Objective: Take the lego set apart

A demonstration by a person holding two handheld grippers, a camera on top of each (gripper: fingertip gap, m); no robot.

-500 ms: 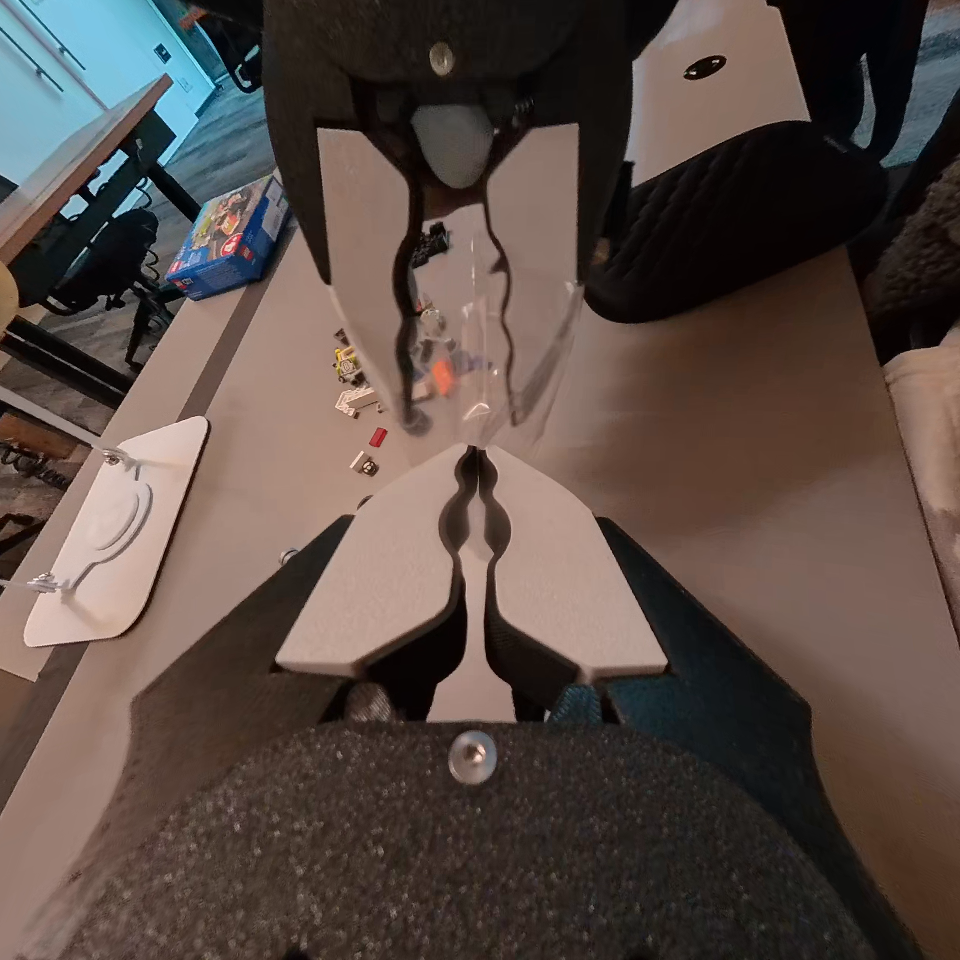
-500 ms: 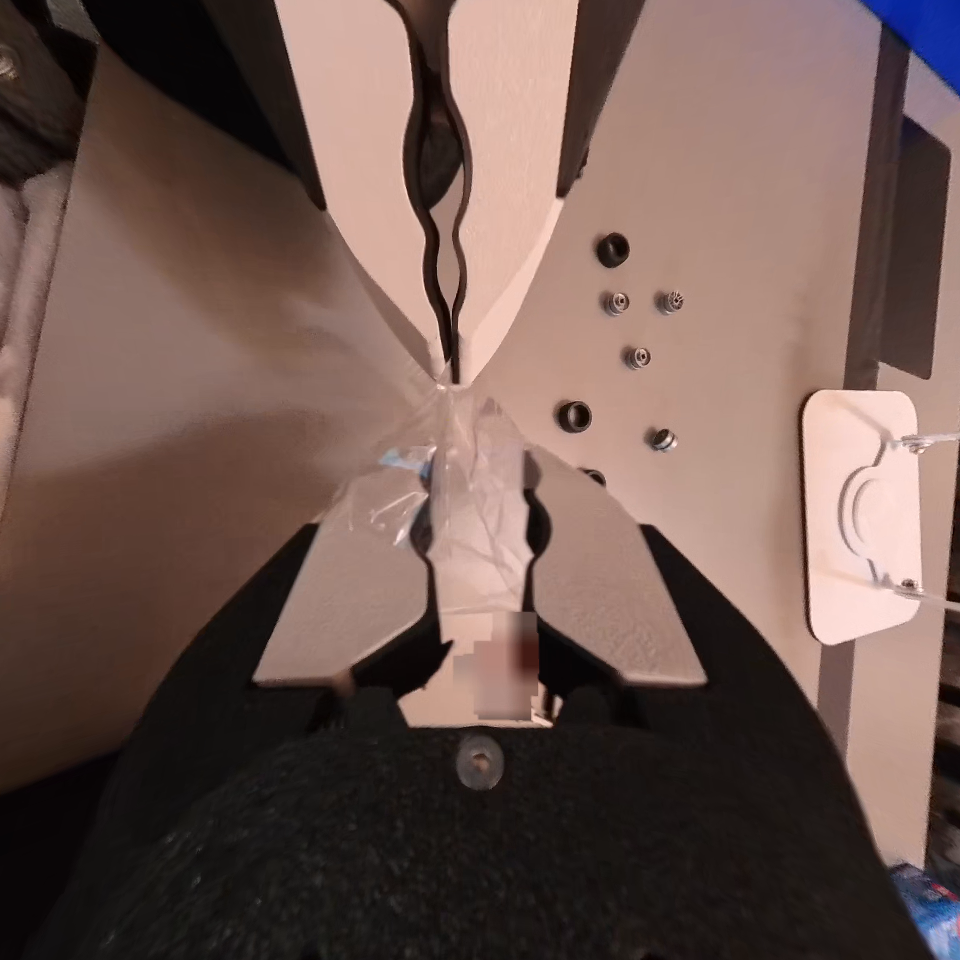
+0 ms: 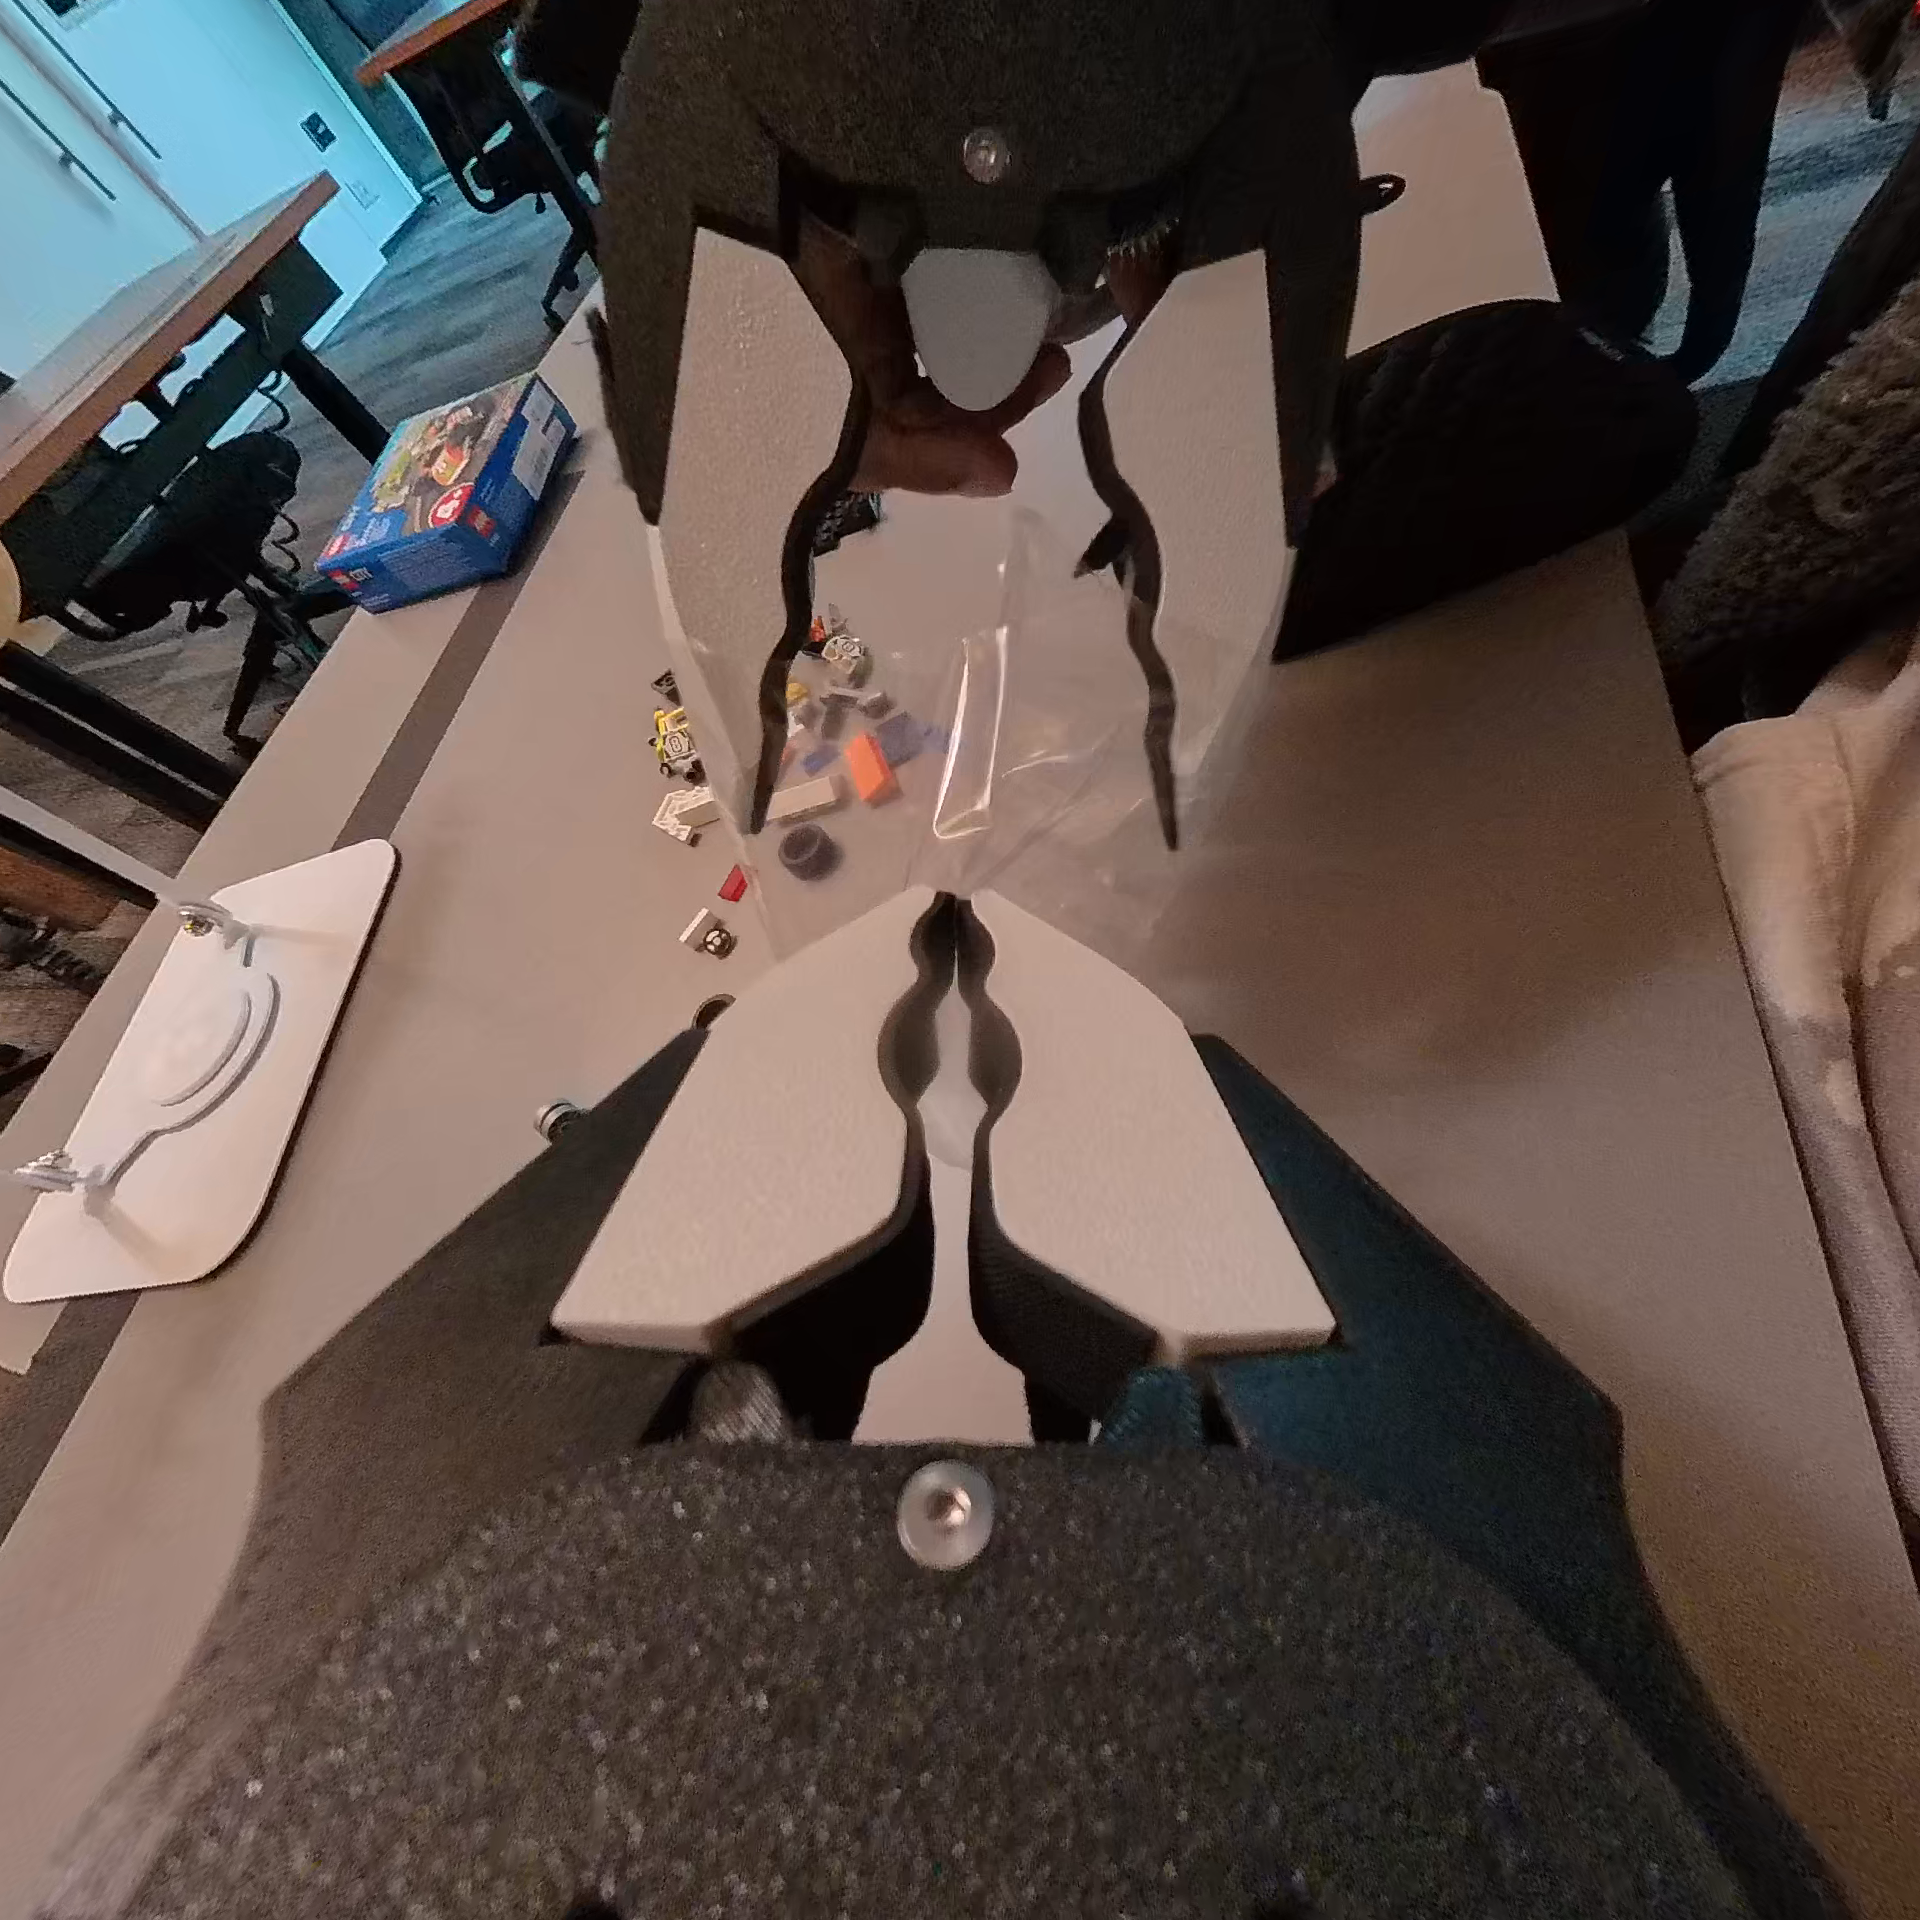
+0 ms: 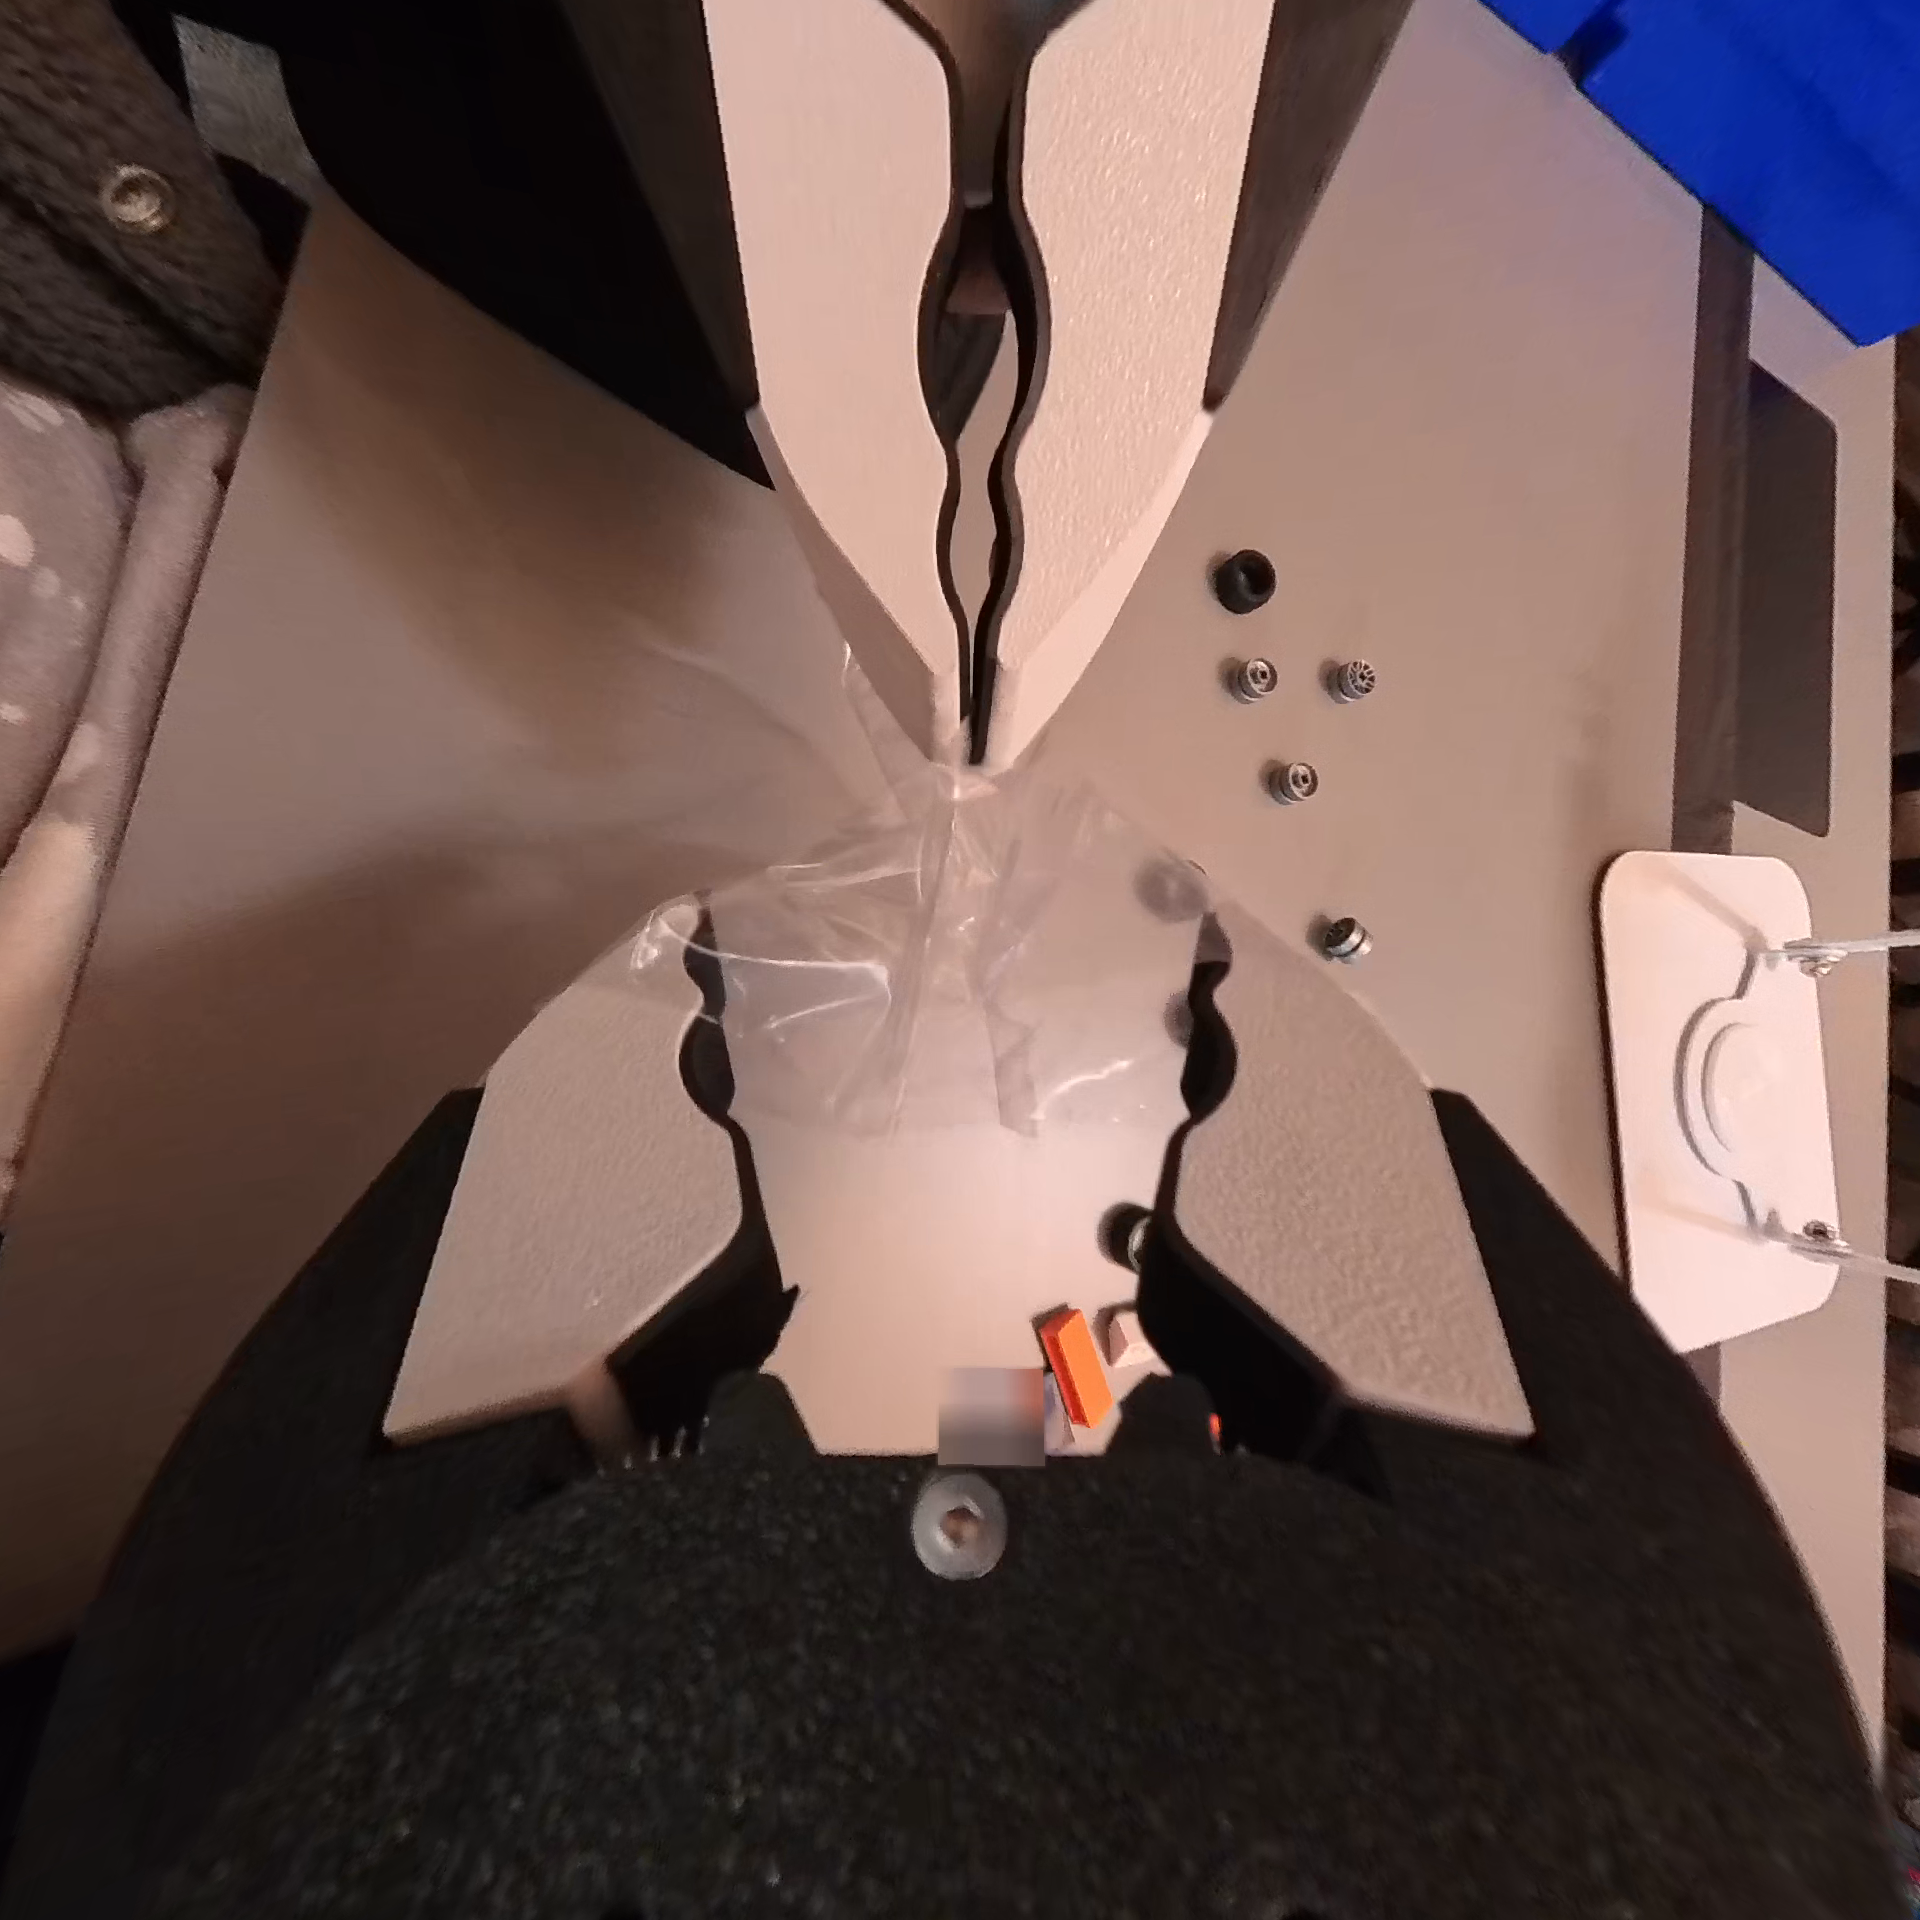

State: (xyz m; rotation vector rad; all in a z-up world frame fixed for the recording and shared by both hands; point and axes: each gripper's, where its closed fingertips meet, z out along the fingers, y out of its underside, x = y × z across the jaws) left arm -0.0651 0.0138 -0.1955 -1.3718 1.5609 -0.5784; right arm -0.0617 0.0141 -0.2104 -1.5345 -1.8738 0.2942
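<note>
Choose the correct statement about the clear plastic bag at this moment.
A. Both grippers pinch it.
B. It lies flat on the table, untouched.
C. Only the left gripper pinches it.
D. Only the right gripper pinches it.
C: the left gripper is shut on the clear plastic bag, while the right gripper stands wide open around it.

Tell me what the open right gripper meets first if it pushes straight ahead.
Likely the clear plastic bag hanging between its fingers, then the tip of the left gripper pinching that bag; depth is uncertain.
</note>
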